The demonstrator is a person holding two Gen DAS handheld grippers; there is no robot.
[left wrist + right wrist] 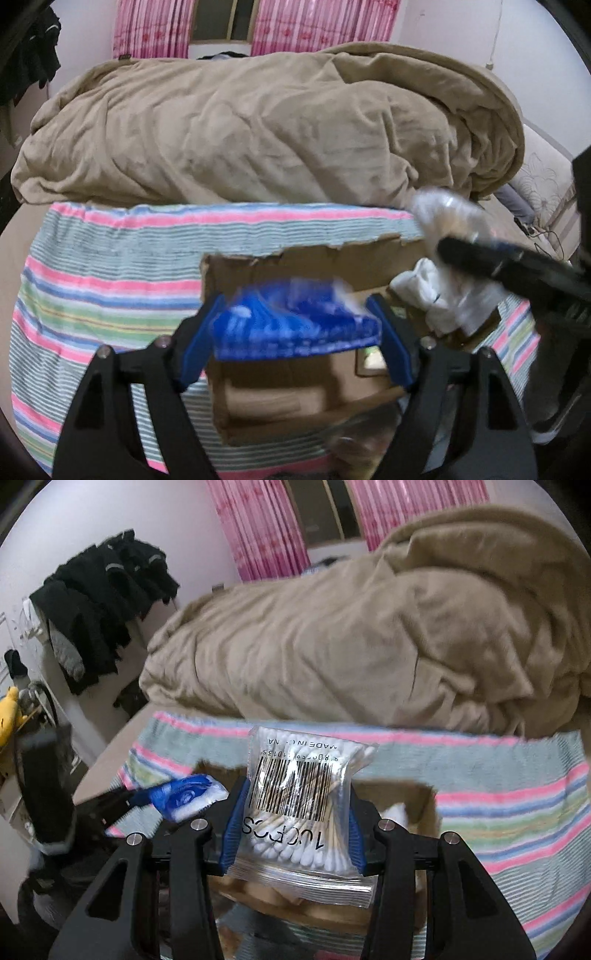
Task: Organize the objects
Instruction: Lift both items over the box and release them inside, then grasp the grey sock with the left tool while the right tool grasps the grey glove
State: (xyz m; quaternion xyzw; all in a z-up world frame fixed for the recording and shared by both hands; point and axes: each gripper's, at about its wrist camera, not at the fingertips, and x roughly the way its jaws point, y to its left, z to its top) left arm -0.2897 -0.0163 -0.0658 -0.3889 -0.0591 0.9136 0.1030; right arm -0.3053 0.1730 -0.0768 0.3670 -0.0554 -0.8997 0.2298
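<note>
My left gripper [295, 325] is shut on a blue plastic packet [295, 321] and holds it above an open cardboard box [280, 387] on the striped cloth. My right gripper [295, 805] is shut on a clear zip bag of cotton swabs [303, 794] with a barcode, held over the same box [402, 794]. In the left wrist view the right gripper [443, 236] comes in from the right with the clear bag [439, 210]. In the right wrist view the blue packet [188, 797] shows at the left. White items [421, 291] lie inside the box.
A striped cloth [110, 266] covers the bed's near part. A bunched tan blanket [258, 125] lies behind the box. Pink curtains [317, 26] hang at the back. Dark clothes [107, 602] hang at the left wall. A yellow toy [9, 705] sits far left.
</note>
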